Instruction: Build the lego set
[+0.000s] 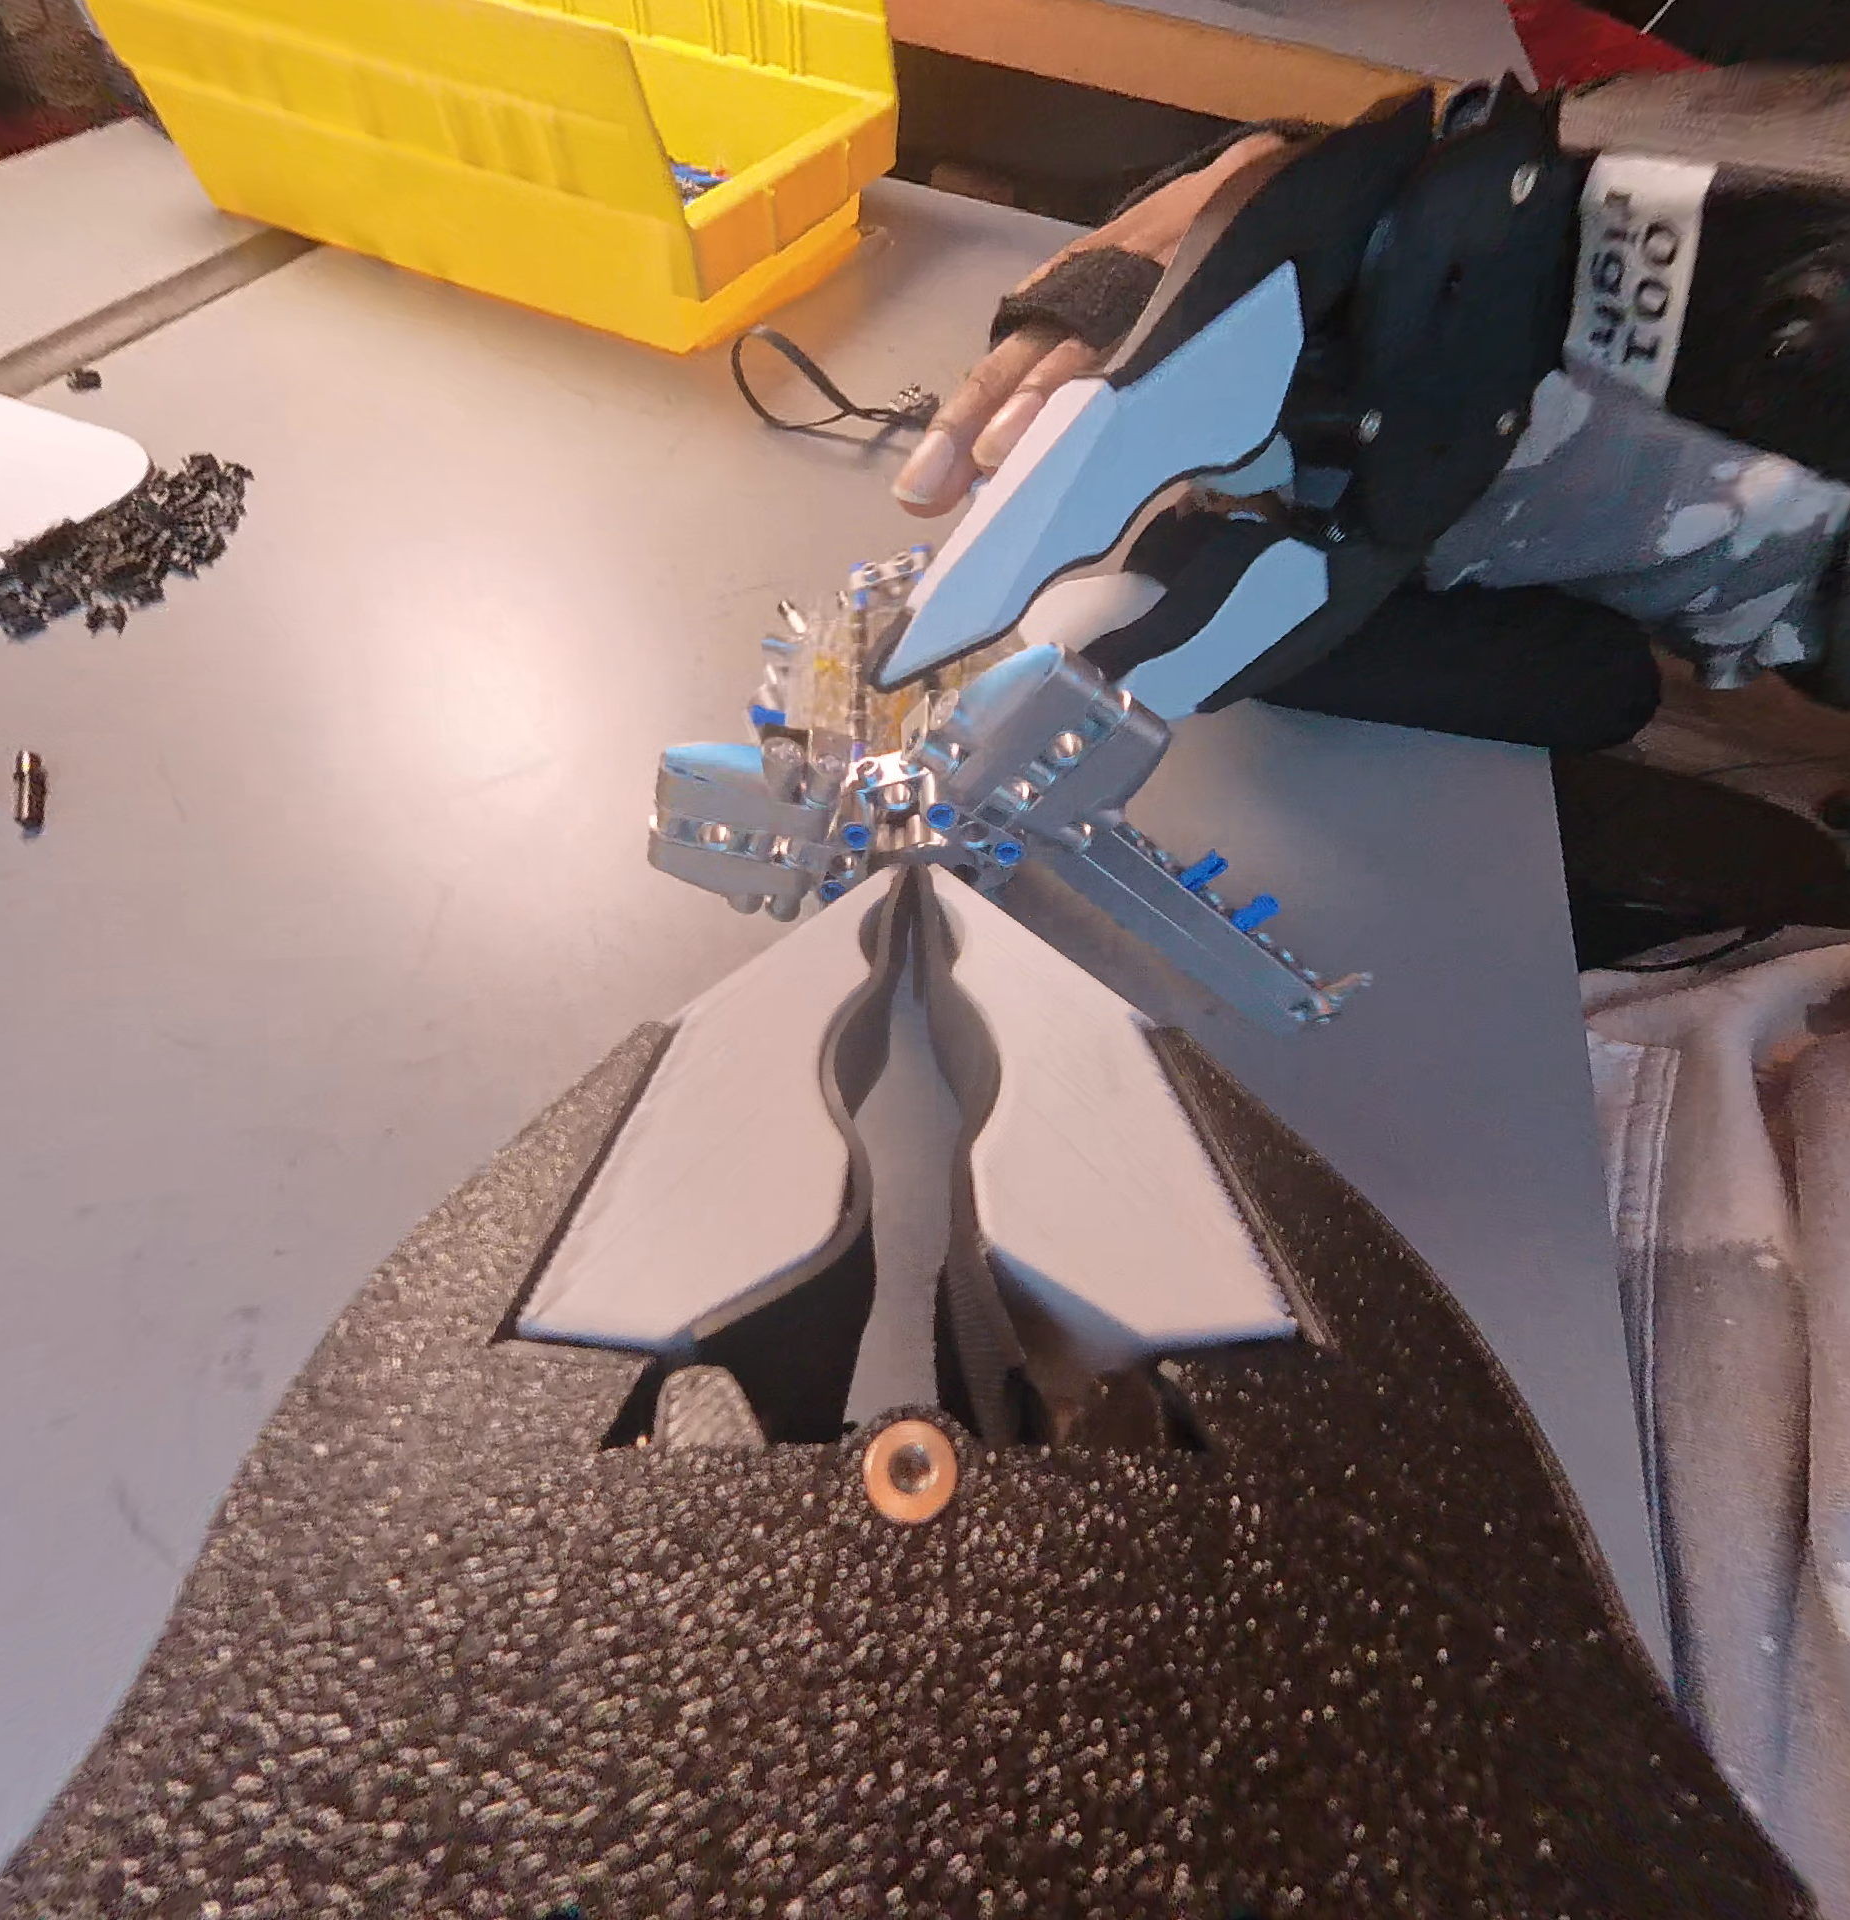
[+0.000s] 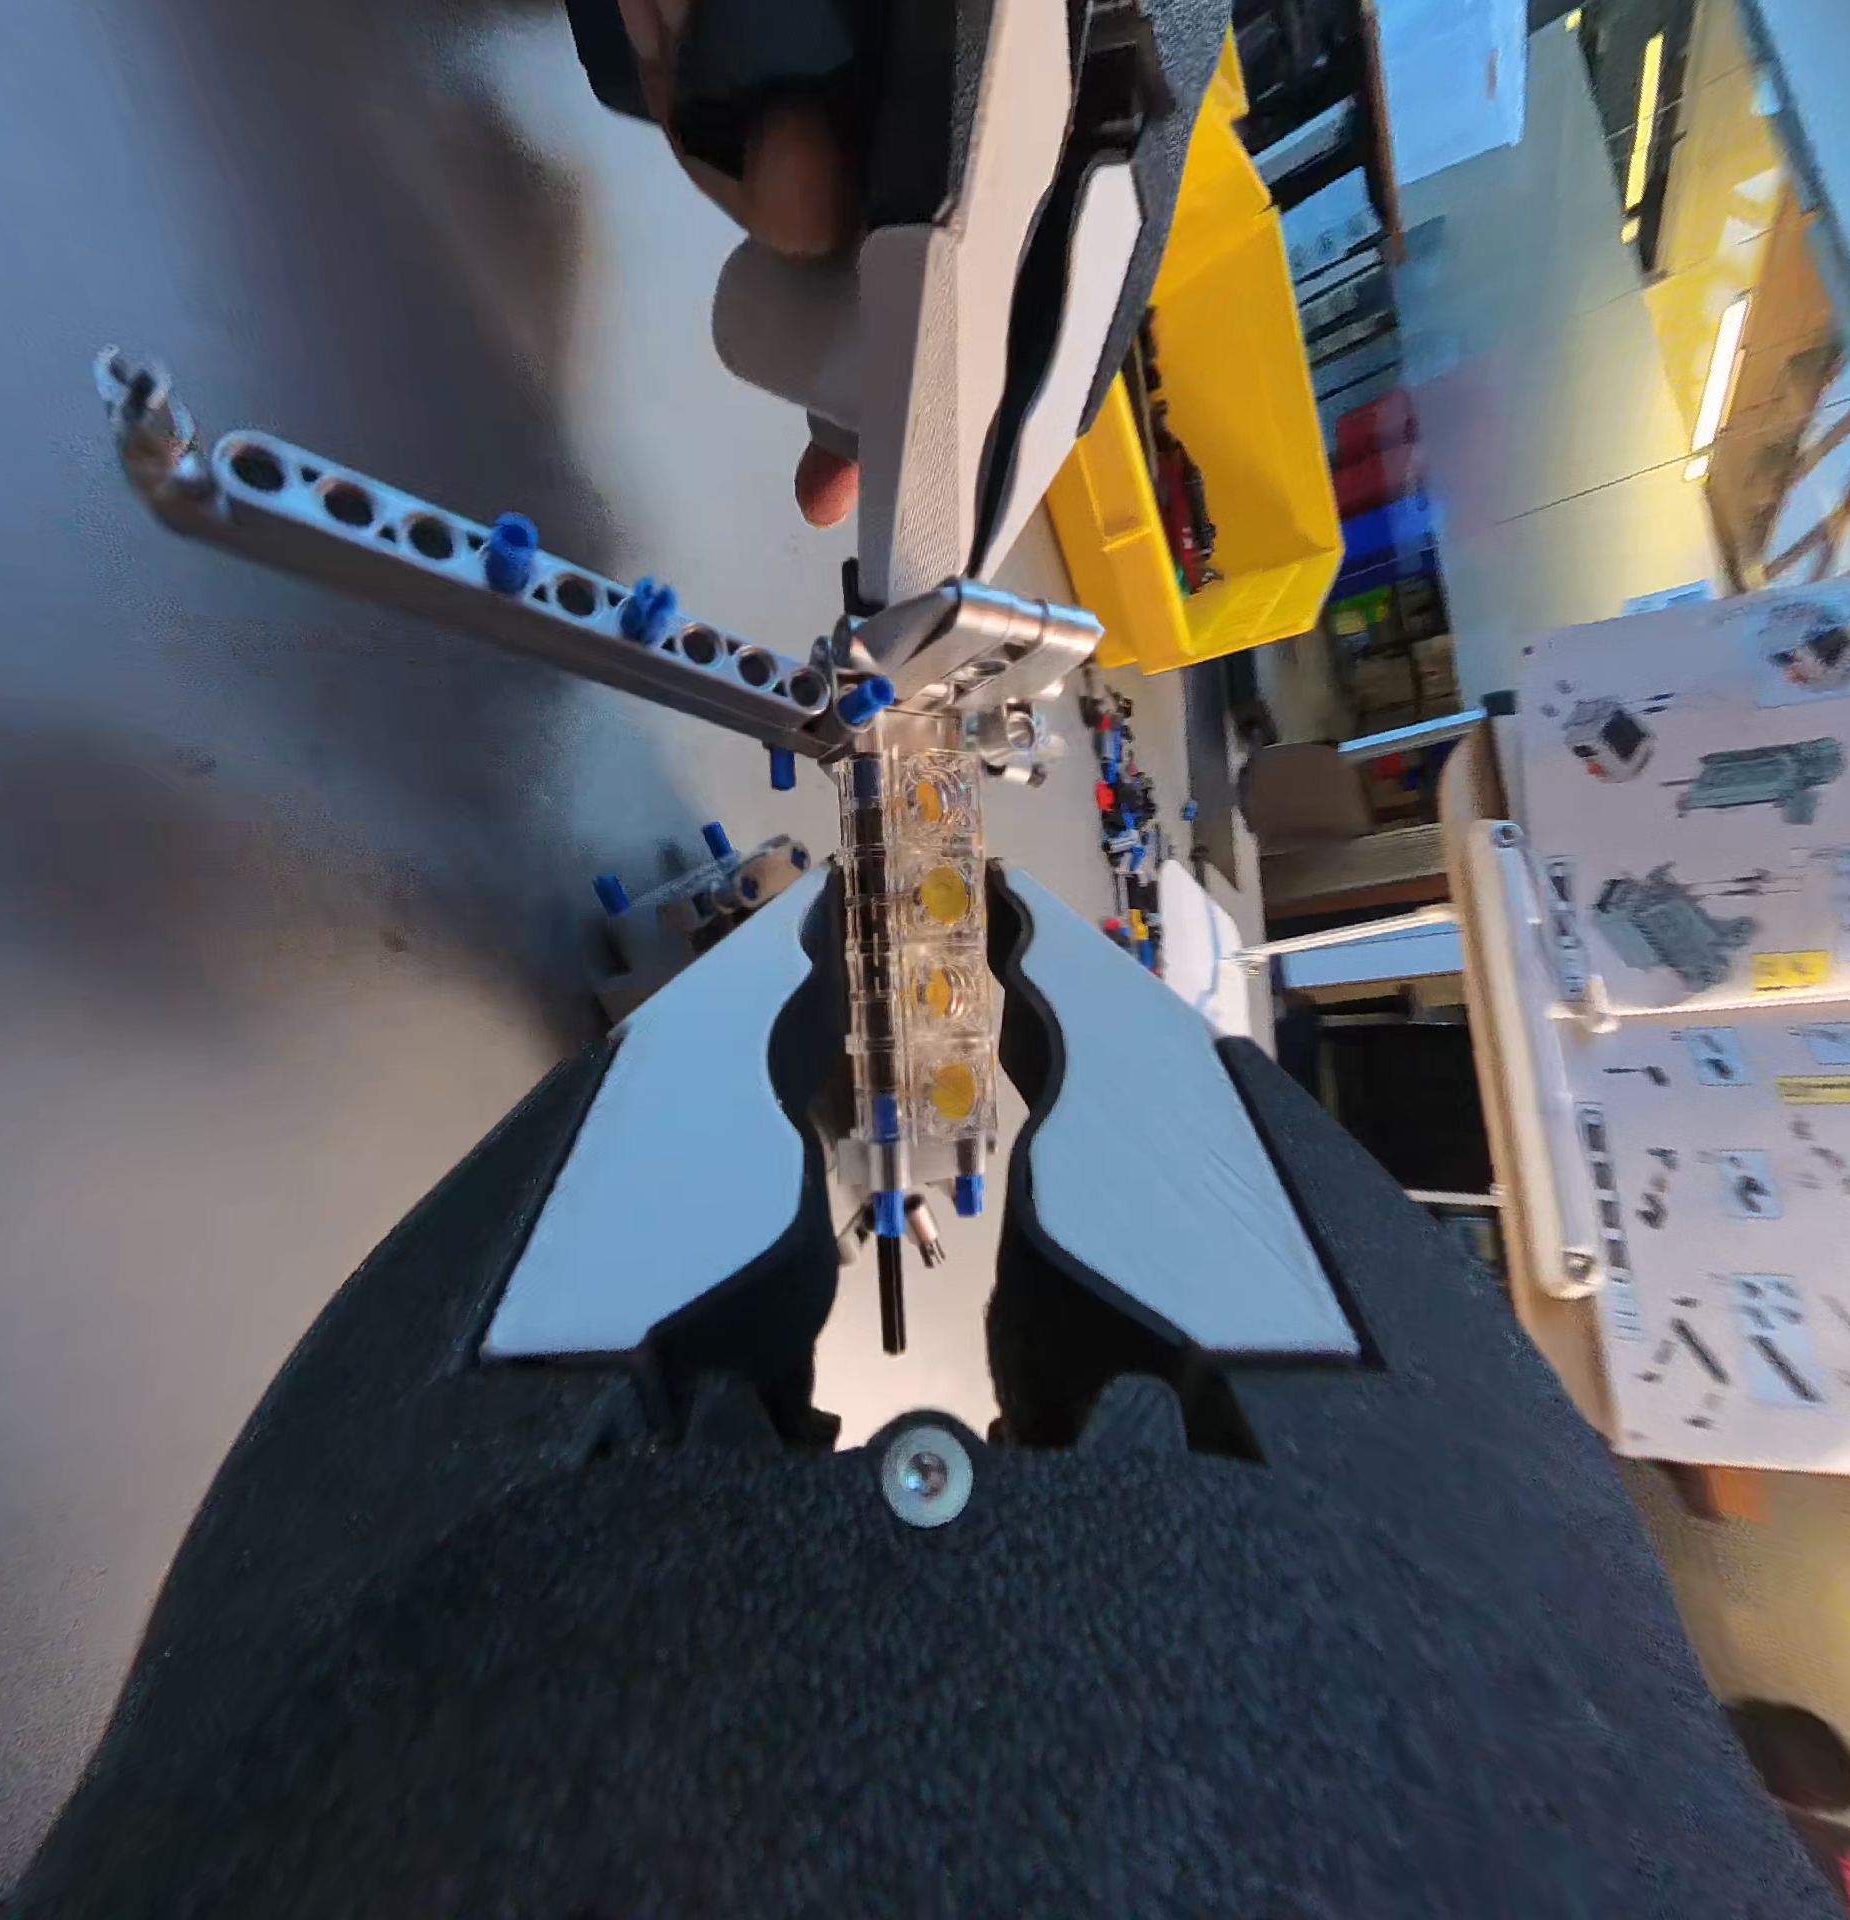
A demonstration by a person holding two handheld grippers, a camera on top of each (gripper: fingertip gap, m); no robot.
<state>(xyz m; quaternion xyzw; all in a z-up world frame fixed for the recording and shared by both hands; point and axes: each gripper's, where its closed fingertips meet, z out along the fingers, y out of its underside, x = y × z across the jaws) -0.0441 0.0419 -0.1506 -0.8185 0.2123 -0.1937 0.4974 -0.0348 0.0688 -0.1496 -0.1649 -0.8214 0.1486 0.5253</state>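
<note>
A grey perforated-beam brick assembly (image 1: 900, 800) with blue pins is held above the grey table (image 1: 381, 831) between both grippers. My left gripper (image 1: 905, 878) is shut on its near edge, fingertips pinched together on a small grey part. My right gripper (image 2: 908, 871) is shut on the assembly's clear block with yellow discs (image 2: 926, 935); a black axle runs along that block. In the left wrist view the right gripper (image 1: 1004, 686) comes in from the upper right, with a hand (image 1: 962, 416) behind it. A long grey beam (image 2: 505, 582) sticks out to the side. The left gripper (image 2: 900, 592) reaches in from the top of the right wrist view.
A yellow bin (image 1: 485, 135) with small parts stands at the back of the table. A pile of black pins (image 1: 121, 540) lies at the left beside a white sheet (image 1: 27, 488). A black cable (image 1: 807, 405) lies behind the assembly. Printed picture sheets (image 2: 1710, 1039) stand on a holder.
</note>
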